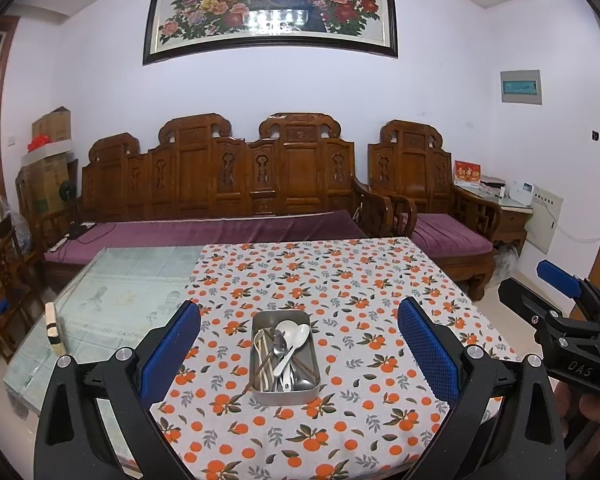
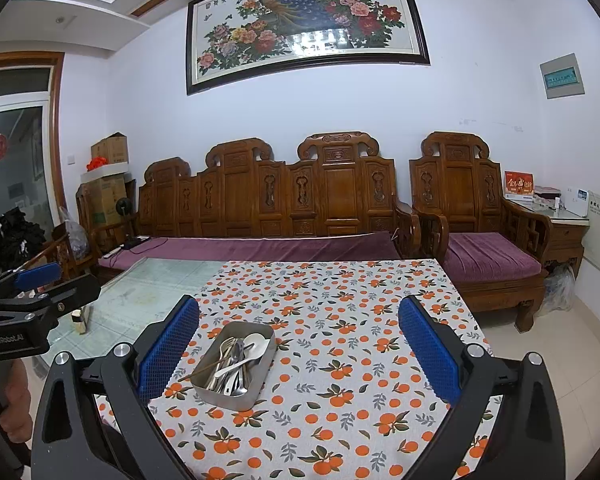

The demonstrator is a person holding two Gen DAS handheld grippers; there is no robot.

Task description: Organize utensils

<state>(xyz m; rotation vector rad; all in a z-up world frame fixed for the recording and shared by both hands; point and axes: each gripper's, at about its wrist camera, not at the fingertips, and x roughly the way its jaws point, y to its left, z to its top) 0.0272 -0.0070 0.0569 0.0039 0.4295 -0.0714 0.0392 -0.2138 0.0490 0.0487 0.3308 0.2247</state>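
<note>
A rectangular metal tray (image 1: 256, 394) sits on the orange-patterned tablecloth (image 1: 340, 280), holding white plastic spoons (image 1: 296, 338), metal spoons and brown chopsticks (image 1: 260, 372); one chopstick pokes over its near left rim. My left gripper (image 1: 299, 346) hangs open above and before the tray, nothing between its blue pads. In the right wrist view the tray (image 2: 220, 394) lies left of centre. My right gripper (image 2: 299, 350) is open and empty too. Each gripper shows at the edge of the other's view, the right gripper (image 1: 540, 284) and the left gripper (image 2: 52, 280), their jaws seen side-on.
The cloth covers the right part of a glass-topped table (image 1: 120, 300). A small cream and black object (image 1: 54, 328) stands near the table's left edge. Carved wooden sofa (image 1: 220, 184) and armchair (image 1: 428, 184) with purple cushions stand behind. A hand (image 2: 16, 404) grips the left tool.
</note>
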